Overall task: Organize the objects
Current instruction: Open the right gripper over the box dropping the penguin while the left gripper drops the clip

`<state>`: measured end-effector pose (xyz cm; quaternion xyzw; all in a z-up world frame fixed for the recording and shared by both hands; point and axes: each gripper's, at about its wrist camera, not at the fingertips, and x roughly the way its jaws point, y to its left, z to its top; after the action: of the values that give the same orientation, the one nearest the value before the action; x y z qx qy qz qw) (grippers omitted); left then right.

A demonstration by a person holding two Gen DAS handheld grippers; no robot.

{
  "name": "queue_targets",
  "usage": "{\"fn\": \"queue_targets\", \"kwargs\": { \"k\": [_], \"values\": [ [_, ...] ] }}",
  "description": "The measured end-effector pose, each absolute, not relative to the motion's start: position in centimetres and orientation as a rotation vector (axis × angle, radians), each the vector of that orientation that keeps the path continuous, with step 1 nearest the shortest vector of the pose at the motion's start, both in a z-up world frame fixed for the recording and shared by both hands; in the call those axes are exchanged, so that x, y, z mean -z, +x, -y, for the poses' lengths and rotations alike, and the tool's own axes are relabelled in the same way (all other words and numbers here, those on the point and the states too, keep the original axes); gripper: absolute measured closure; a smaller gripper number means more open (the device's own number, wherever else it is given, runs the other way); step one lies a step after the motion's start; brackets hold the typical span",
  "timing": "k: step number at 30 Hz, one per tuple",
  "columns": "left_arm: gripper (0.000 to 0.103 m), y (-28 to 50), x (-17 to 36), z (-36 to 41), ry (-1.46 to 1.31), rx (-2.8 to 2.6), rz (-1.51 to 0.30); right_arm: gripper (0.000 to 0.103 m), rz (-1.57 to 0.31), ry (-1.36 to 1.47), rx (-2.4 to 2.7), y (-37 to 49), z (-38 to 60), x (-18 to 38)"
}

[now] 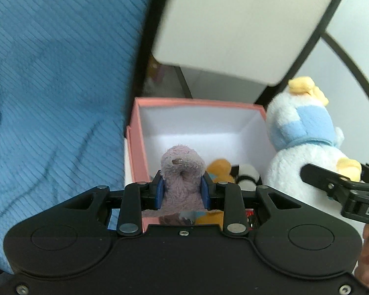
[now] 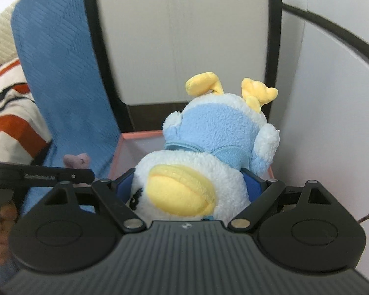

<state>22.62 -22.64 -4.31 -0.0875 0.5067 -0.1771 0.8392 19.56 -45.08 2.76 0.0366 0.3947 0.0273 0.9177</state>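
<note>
Left gripper (image 1: 182,189) pinches a small mauve plush (image 1: 182,172) directly above the open pink box (image 1: 135,132), nearer its left wall. Right gripper (image 2: 189,189) clamps a white-and-blue duck plush (image 2: 209,152), head toward the camera, over the box's right rim.

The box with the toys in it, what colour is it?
The box is pink outside and white inside, seen best in the left wrist view.
</note>
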Motion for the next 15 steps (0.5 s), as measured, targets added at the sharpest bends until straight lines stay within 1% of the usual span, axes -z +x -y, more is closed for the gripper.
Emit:
{"fn": "queue_targets", "kwargs": {
  "k": [8,15],
  "values": [
    [0.075,22.3,6.6,25.3,-0.145,0.402,-1.125,0.013,-0.859,0.113,-0.068,21.3,46.0,1.8],
    [0.075,22.0,6.1,25.0,-0.148,0.409,-1.125,0.013,-0.859,0.156,-0.047,22.5,46.4,3.2]
  ]
}}
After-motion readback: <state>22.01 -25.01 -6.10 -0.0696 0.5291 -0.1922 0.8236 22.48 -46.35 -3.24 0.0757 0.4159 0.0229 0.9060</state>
